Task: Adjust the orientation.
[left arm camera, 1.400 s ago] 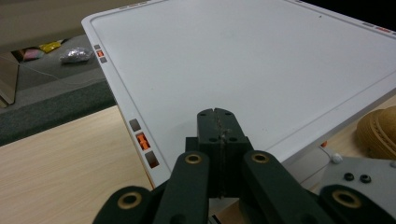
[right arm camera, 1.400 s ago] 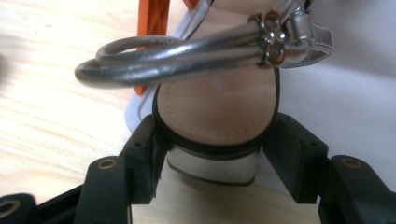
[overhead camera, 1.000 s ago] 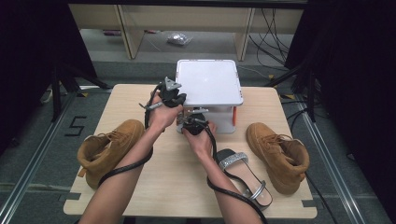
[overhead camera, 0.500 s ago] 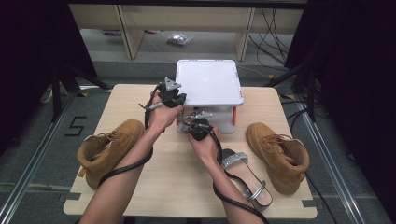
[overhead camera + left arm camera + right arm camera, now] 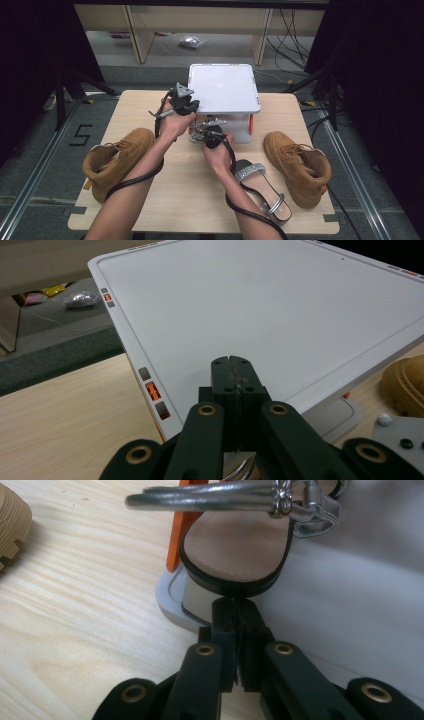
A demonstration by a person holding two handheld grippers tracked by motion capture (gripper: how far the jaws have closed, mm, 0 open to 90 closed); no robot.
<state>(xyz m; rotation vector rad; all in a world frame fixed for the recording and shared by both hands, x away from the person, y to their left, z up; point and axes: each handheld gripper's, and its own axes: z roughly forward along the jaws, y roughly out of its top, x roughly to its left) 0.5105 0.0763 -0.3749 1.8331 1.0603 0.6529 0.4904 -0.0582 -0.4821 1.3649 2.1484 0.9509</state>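
Pinching the silver sandal (image 5: 235, 550) heel, the right gripper (image 5: 236, 602) has just closed; next, slide it deeper under the white shelf (image 5: 222, 90), left gripper (image 5: 233, 361) empty, shut.

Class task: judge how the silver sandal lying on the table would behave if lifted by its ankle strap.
The sandal is probably light, being just a thin sole and narrow straps. Lifted by the strap, it would likely dangle and swing. The shiny strap may be slippery.
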